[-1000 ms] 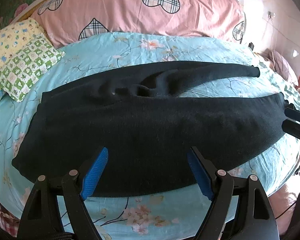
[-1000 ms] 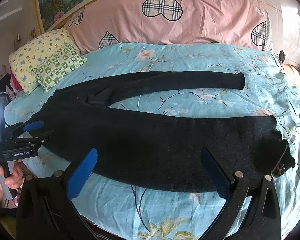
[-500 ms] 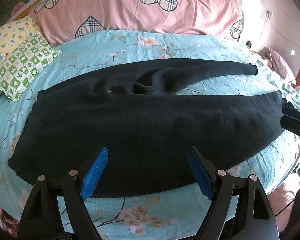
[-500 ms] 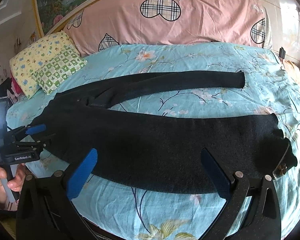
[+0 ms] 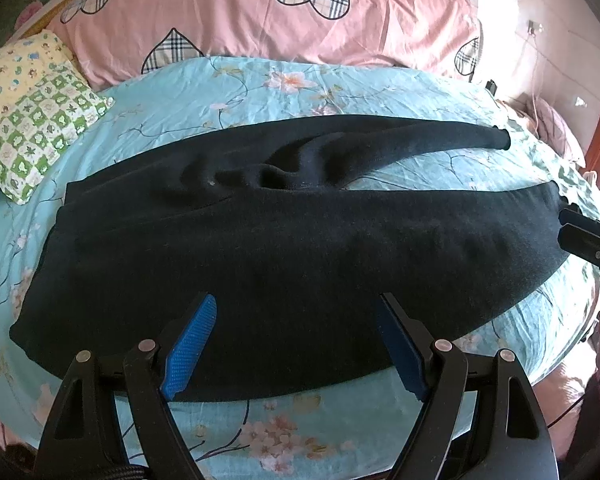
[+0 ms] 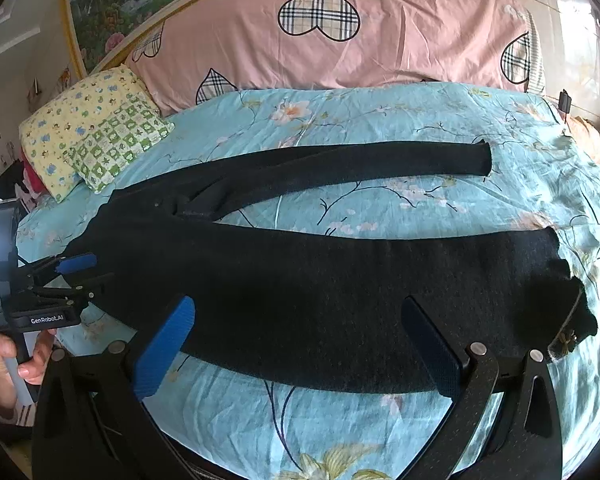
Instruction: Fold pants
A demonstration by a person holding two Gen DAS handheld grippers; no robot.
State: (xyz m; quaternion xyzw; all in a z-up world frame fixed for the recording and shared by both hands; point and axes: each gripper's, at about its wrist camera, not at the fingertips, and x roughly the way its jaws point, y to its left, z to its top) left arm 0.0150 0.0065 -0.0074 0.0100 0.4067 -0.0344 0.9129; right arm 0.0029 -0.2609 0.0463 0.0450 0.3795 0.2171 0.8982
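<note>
black pants (image 5: 300, 248) lie flat across the middle of the blue bed (image 5: 260, 92). the left gripper (image 5: 296, 344) and right gripper (image 6: 300, 344) sit low in the frame, fingers wide apart, holding nothing.

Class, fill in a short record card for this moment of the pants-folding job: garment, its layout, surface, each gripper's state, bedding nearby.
garment: black pants
layout: spread flat, unfolded, legs apart in a V, waist toward the left
surface: blue floral bedsheet
left gripper: open, over the near edge by the waist, holding nothing
right gripper: open, over the near leg, holding nothing
bedding nearby: pink heart-print pillow; green checked pillow
</note>
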